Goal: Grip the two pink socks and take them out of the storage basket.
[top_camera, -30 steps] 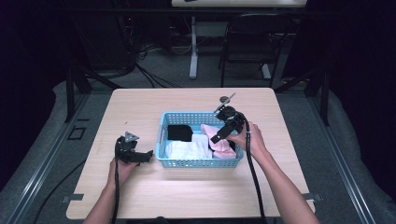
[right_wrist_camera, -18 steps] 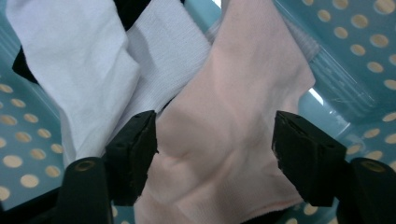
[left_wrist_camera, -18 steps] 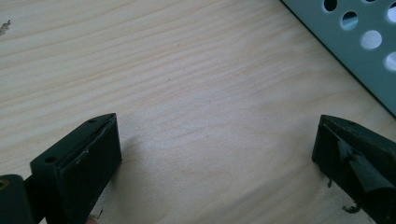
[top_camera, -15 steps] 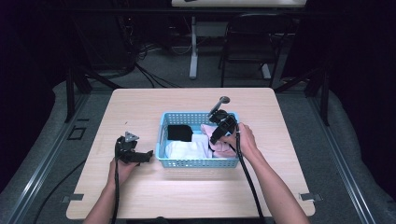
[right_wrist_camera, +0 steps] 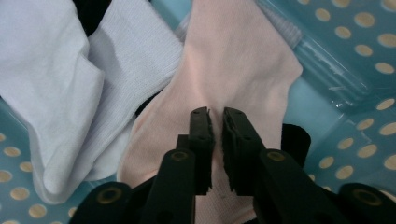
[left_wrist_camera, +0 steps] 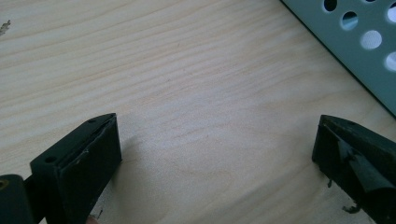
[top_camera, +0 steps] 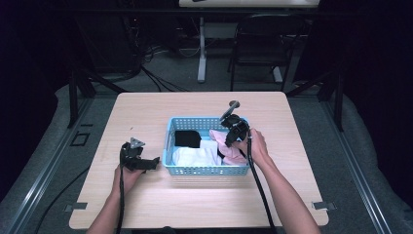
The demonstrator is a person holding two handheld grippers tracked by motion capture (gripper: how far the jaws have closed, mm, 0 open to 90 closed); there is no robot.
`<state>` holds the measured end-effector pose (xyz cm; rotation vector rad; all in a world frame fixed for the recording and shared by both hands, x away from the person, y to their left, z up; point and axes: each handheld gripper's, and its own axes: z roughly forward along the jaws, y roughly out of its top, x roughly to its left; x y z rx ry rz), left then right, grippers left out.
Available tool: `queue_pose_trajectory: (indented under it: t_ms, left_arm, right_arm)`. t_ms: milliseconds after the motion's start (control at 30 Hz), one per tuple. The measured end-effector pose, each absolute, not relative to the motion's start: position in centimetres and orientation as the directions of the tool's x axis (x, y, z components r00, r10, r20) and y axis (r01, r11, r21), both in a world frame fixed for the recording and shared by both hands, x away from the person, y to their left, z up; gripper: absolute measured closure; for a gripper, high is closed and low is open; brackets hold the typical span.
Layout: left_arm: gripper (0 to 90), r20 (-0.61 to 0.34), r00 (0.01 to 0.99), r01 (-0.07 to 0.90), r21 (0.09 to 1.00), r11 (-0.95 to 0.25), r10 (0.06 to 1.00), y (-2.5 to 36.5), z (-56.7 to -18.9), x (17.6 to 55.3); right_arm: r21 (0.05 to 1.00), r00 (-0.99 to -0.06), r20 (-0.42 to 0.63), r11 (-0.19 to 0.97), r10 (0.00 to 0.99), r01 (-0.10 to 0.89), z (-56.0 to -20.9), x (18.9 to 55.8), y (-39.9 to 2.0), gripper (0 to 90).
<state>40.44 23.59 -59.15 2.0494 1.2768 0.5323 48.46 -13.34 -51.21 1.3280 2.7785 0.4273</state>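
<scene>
Pale wood table (top_camera: 195,204) carries our left gripper (left_wrist_camera: 215,154), jaws wide apart and holding nothing, beside the blue basket (top_camera: 204,170); inside it our right gripper (right_wrist_camera: 215,116) has just pinched the pink sock (right_wrist_camera: 233,51).

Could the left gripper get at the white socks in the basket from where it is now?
Probably yes: the left gripper rests open on the table beside the blue basket, whose top is open; the white socks lie uncovered near that side.

White socks (right_wrist_camera: 60,102) in basket; dark chair (top_camera: 258,48) behind table.
</scene>
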Motion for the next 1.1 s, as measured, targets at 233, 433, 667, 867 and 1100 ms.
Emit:
queue_pose_trajectory:
  t_ms: [233,433,667,867,1100]
  left_arm:
    - [1.2,-0.001,0.443,0.631,0.711,-0.311,0.897,23.6,-59.1,40.4]
    - [1.2,-0.002,0.442,0.63,0.713,-0.309,0.897,23.6,-59.1,40.4]
    - [1.2,-0.001,0.442,0.629,0.713,-0.31,0.897,23.6,-59.1,40.4]
    - [1.2,-0.002,0.442,0.63,0.712,-0.309,0.897,23.6,-59.1,40.4]
    - [1.2,-0.002,0.441,0.631,0.712,-0.308,0.898,23.6,-59.1,40.4]
  right_arm:
    - [0.302,-0.633,0.094,0.584,0.769,0.754,-50.3,48.0,-13.7,89.1]
    - [0.361,-0.641,0.099,0.573,0.762,0.736,-48.5,47.3,-13.8,89.5]
    - [0.391,-0.652,0.105,0.571,0.751,0.722,-47.4,47.0,-14.2,89.8]
    - [0.406,-0.655,0.108,0.569,0.748,0.716,-46.6,46.9,-14.8,90.0]
    - [0.441,-0.663,0.109,0.562,0.741,0.7,-45.0,46.5,-15.0,90.0]
